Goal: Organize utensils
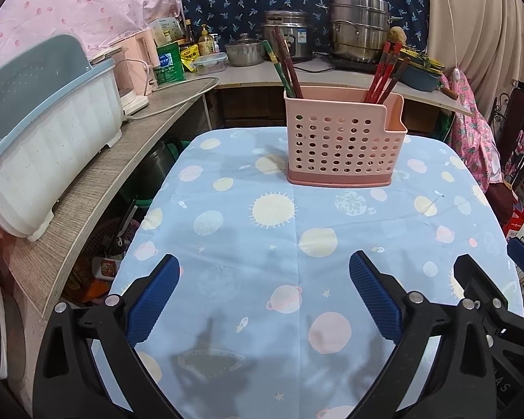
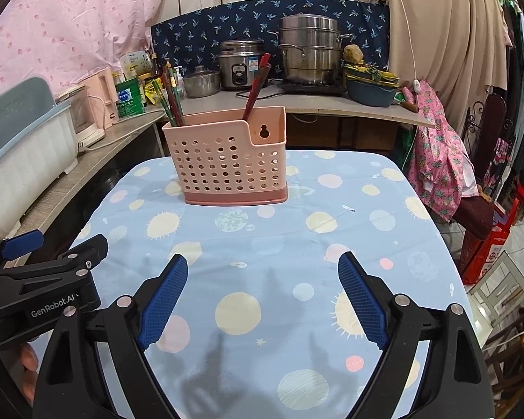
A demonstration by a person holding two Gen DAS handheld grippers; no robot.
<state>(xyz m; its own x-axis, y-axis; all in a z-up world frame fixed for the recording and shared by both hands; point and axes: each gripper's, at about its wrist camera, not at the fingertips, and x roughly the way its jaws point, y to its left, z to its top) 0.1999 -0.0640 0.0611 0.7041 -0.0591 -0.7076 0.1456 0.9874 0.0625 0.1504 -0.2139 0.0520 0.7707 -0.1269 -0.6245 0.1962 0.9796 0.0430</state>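
A pink perforated utensil holder (image 1: 344, 139) stands upright at the far end of the table, also in the right wrist view (image 2: 228, 160). Dark red and green chopsticks (image 1: 285, 64) lean in its left compartment, red ones (image 1: 384, 73) in its right. In the right wrist view, chopsticks (image 2: 171, 99) stand at the left and a red pair (image 2: 256, 85) at the right. My left gripper (image 1: 263, 262) is open and empty above the near table. My right gripper (image 2: 262, 262) is open and empty beside it. The left gripper's body (image 2: 35, 279) shows in the right wrist view.
The table has a blue planet-print cloth (image 1: 262, 230). A white dish rack with a blue lid (image 1: 42, 139) sits on a shelf at the left. Pots, a rice cooker (image 2: 239, 66) and bottles stand on the back counter. Chairs and clutter (image 2: 506, 279) are at the right.
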